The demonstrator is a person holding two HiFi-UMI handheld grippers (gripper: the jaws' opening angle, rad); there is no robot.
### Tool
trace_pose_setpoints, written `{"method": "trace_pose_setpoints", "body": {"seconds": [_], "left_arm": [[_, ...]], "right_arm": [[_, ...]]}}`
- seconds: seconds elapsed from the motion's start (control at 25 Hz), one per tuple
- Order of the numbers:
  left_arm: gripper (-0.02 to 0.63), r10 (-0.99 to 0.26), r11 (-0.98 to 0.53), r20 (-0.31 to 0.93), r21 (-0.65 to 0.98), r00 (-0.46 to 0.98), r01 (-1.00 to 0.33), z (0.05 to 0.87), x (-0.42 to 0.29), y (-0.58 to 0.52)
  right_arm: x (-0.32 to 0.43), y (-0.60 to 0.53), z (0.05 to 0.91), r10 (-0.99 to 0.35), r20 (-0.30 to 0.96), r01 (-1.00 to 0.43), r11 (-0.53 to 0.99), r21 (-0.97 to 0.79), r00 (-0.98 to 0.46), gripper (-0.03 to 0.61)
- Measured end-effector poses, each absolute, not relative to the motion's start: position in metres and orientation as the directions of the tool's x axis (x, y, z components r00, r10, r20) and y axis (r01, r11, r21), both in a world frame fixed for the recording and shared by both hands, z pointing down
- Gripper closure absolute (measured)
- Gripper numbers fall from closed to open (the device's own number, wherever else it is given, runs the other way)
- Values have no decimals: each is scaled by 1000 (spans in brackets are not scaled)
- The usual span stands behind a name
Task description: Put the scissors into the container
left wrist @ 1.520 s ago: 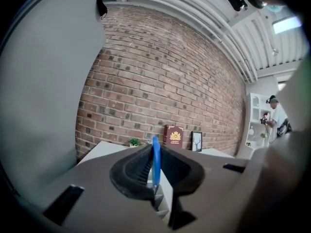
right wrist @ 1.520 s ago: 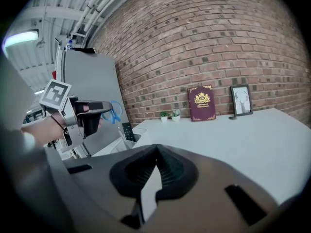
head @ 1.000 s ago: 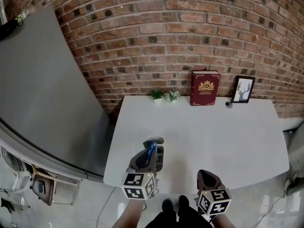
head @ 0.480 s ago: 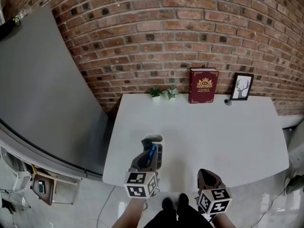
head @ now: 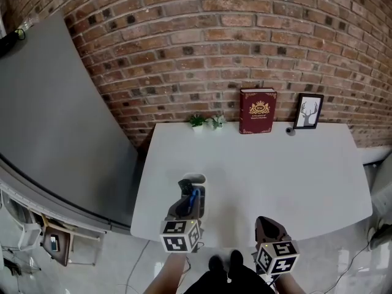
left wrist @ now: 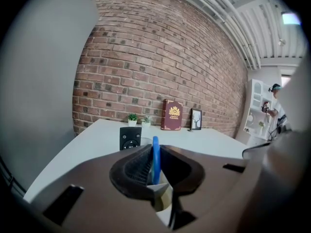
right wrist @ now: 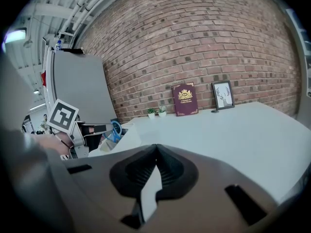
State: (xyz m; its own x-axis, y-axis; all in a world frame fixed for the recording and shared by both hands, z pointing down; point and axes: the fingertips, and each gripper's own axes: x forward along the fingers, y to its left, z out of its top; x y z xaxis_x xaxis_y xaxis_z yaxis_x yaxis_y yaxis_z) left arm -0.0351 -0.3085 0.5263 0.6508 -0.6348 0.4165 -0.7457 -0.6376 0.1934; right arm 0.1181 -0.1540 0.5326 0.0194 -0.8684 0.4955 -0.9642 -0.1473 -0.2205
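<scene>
No text is legible; the red book (head: 257, 111) bears unreadably small gold print.

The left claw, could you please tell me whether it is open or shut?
Shut on the scissors: in the left gripper view, the left claw has their blue handle pinched upright in it.

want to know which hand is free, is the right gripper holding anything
No, the right gripper has its jaws together with nothing between them, and only the bare table shows beyond.
</scene>
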Motion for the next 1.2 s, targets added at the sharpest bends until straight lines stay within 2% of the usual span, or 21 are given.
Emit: {"method": "trace_pose_setpoints", "body": {"seconds": [0.6,0.92,1.2], "left_arm": [[567,-645,-611,471,156,602,-776,533,-41,-320],[497,-671,-562,479,170,566,-809,536,-58,-316],[482,-698,-508,498,162,514,-846,541,-81,-310]], "right_arm": [[113,-159,538,-864,502,-969,-92,-227,-35,578],[112,-162,537,-865,499,-972,-66,-225,-57,578],[104,-168,537,-863,496,-973,-22,-229,-98,578]]}}
